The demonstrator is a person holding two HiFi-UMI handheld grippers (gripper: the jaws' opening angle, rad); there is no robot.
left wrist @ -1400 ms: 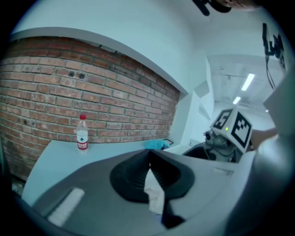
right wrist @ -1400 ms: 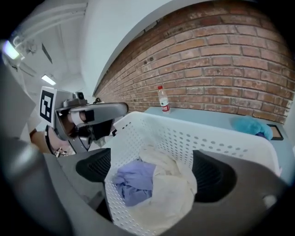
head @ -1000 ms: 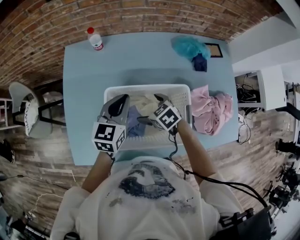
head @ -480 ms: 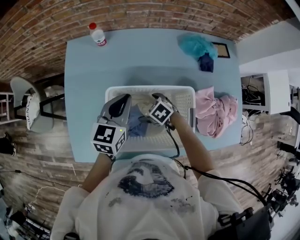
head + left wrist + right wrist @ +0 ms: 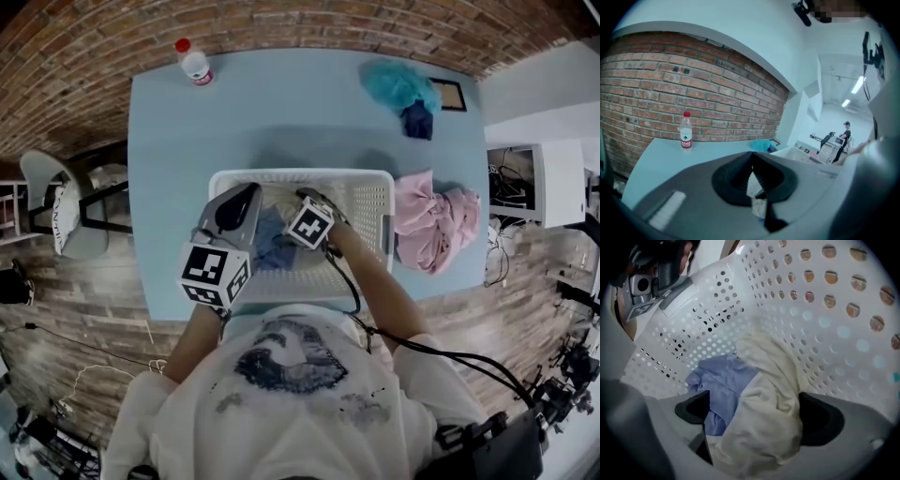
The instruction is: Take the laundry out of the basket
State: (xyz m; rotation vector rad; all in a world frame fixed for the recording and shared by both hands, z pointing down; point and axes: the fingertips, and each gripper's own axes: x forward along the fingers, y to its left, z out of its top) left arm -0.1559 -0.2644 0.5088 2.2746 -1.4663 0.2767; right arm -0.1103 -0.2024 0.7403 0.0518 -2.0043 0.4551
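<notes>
White perforated plastic basket [image 5: 370, 206] sits on the pale blue bench [image 5: 262, 112], with a cream cloth [image 5: 764, 380] and a lilac-blue cloth [image 5: 724, 380] inside. My right tongs [image 5: 757, 416] reach in, jaws wide apart, both cloths bunched between them. My left tongs [image 5: 751, 161] hover over the basket's left edge, jaws pressed together.

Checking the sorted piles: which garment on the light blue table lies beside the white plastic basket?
The crumpled pink garment, at the basket's right; the teal garment and dark blue garment lie near the far edge.
</notes>
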